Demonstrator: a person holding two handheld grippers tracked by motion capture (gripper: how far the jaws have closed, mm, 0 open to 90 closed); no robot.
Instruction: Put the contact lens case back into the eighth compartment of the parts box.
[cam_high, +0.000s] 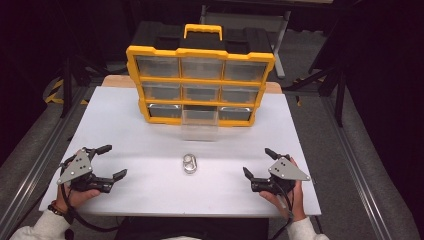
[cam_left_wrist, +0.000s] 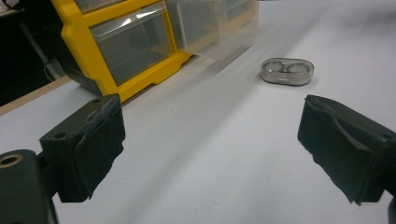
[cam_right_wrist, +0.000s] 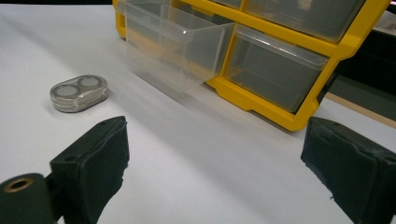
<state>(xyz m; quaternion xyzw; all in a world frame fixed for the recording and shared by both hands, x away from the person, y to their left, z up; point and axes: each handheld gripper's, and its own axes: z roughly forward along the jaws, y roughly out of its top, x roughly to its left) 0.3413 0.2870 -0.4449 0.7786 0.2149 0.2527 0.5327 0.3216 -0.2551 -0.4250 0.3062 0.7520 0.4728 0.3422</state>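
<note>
Yellow drawer cabinet (cam_high: 200, 82) stood at tabletop (cam_high: 125, 130) far edge, bottom-middle clear drawer (cam_high: 200, 125) pulled out. Small clear case (cam_high: 190, 163) lay mid-tabletop toward near edge. Left gripper (cam_high: 111, 162) near left corner, right gripper (cam_high: 257, 162) near right corner: jaws wide apart, holding nothing.

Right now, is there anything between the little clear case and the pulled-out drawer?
No. In the high view, only bare white table lies between the small clear case and the pulled-out drawer of the yellow organizer.
</note>
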